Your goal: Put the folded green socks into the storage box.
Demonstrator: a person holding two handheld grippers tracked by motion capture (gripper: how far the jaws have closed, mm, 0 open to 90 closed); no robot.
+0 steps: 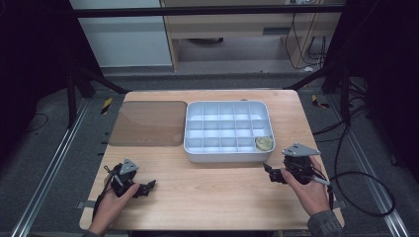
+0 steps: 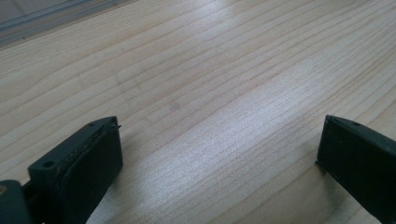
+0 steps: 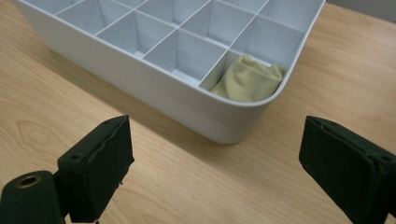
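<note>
We see a white compartment tray on the wooden table, its long axis running left to right, beside a brown translucent lid. Its near-right cell holds a pale yellow-green cloth, shown bunched in the right gripper view. The left gripper and right gripper rest with jaws apart, empty.

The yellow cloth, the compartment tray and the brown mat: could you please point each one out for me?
yellow cloth (image 3: 250, 80), right gripper view, middle of its folded top.
compartment tray (image 1: 225, 158), high view, near outer wall.
brown mat (image 1: 148, 123), high view, centre of its surface.
</note>
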